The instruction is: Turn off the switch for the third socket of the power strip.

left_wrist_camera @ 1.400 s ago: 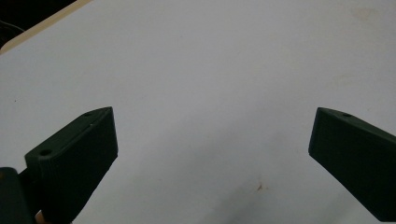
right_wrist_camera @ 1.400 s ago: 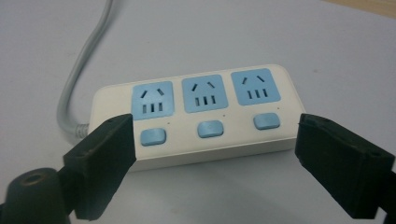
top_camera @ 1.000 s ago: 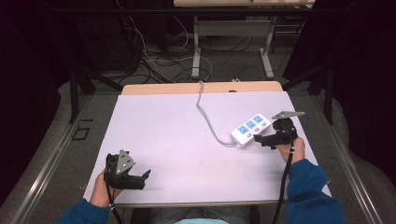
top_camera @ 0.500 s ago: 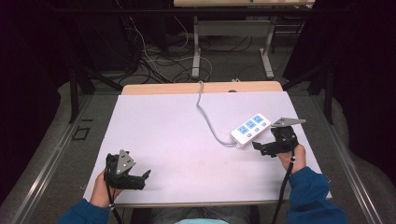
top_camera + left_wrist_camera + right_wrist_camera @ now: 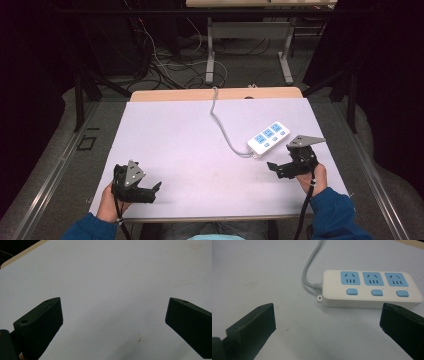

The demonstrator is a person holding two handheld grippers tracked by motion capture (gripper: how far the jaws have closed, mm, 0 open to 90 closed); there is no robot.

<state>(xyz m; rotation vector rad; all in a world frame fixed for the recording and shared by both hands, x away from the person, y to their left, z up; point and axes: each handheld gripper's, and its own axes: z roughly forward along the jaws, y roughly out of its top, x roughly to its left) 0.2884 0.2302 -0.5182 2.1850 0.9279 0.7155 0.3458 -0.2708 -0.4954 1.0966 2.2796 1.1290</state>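
A white power strip (image 5: 269, 137) (image 5: 372, 288) with three blue sockets and three blue buttons lies flat at the table's right. Its grey cable (image 5: 223, 132) (image 5: 308, 270) runs off the far edge. My right gripper (image 5: 276, 170) (image 5: 327, 312) is just in front of the strip, open, with its jaws wide apart and nothing between them; the strip lies beyond the jaw tips, apart from them. My left gripper (image 5: 155, 191) (image 5: 113, 307) rests near the front left edge, open over the bare white table top (image 5: 112, 272).
The white table top (image 5: 185, 140) ends in a wooden strip (image 5: 175, 95) at the far edge. Beyond it are dark floor, loose cables (image 5: 170, 65) and a desk frame's legs (image 5: 210, 50). Metal rails (image 5: 55, 175) flank the table.
My right gripper has drawn back a little toward the person, away from the power strip. The left gripper has stayed put.
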